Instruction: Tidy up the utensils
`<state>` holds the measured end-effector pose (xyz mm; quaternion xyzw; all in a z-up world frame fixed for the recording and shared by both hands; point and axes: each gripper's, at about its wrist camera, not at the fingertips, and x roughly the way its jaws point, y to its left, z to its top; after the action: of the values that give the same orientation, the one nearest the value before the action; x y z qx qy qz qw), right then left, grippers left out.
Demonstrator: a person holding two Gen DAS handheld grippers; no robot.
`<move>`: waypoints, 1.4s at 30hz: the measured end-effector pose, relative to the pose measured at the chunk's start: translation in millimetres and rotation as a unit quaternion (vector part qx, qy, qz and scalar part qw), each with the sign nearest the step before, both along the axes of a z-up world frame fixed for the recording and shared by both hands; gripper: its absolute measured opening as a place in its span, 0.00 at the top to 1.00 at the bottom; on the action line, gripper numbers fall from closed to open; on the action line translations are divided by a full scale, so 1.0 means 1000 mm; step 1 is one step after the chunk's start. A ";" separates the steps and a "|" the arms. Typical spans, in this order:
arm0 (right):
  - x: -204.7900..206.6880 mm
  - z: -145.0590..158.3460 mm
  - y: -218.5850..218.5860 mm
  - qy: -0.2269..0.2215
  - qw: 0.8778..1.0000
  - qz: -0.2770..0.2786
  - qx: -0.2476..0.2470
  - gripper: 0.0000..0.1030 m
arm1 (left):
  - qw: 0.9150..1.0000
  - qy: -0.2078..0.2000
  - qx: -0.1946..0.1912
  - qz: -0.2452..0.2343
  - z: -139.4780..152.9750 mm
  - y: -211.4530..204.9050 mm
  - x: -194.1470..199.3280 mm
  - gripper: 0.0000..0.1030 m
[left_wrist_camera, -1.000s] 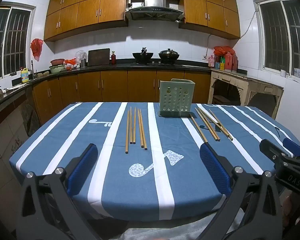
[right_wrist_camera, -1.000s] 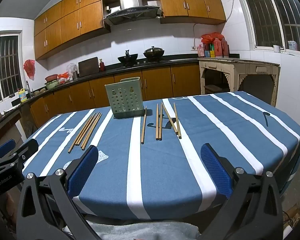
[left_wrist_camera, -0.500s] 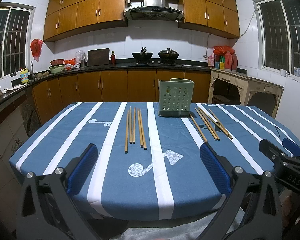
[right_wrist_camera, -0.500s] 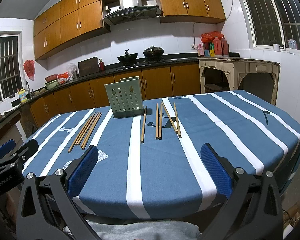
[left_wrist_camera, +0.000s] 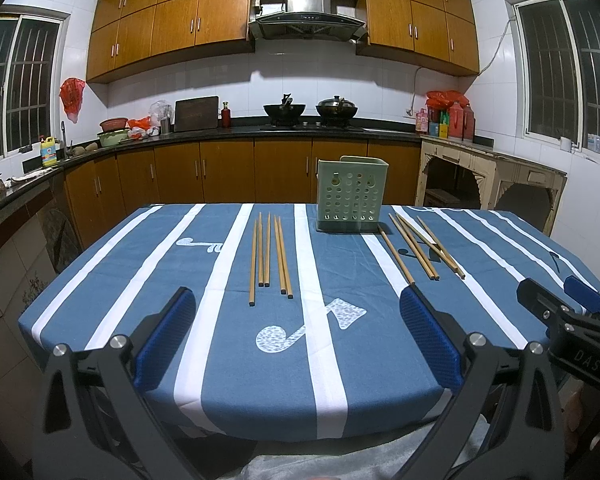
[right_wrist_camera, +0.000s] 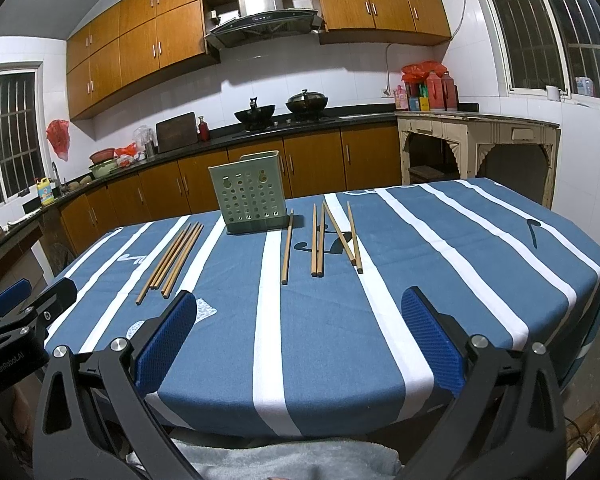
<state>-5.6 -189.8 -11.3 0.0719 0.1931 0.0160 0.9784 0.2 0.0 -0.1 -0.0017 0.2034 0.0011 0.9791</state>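
Note:
A pale green perforated utensil holder (left_wrist_camera: 352, 199) (right_wrist_camera: 250, 192) stands upright at the far middle of the blue striped tablecloth (left_wrist_camera: 228, 360) (right_wrist_camera: 480, 272). Several wooden chopsticks (left_wrist_camera: 269, 255) (right_wrist_camera: 172, 256) lie side by side left of the holder. More chopsticks (left_wrist_camera: 418, 248) (right_wrist_camera: 324, 240) lie right of it, two of them crossed. My left gripper (left_wrist_camera: 298, 336) hovers open over the near table edge, with nothing between its blue pads. My right gripper (right_wrist_camera: 299, 336) is open too, also over the near edge. Each gripper shows at the edge of the other's view.
Beyond the table, wooden cabinets and a dark counter (left_wrist_camera: 220, 132) run along the back wall with woks, bottles and bowls. A cream side table (right_wrist_camera: 480, 140) stands at the right. A pale towel (right_wrist_camera: 260, 460) lies below the near edge.

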 end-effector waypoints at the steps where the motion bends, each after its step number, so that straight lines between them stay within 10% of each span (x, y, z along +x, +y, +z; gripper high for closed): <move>1: 0.000 0.000 0.000 0.000 1.000 0.000 0.000 0.02 | 1.000 0.000 0.000 0.000 0.000 0.000 0.000 0.04; 42: 0.002 -0.006 0.000 0.006 1.000 0.000 0.003 0.02 | 1.000 0.003 0.000 0.000 -0.005 0.001 0.001 0.04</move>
<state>-3.7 -189.7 -17.2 0.0749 0.1991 0.0157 0.9770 1.0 1.3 -5.3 -0.0013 0.2067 0.0010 0.9784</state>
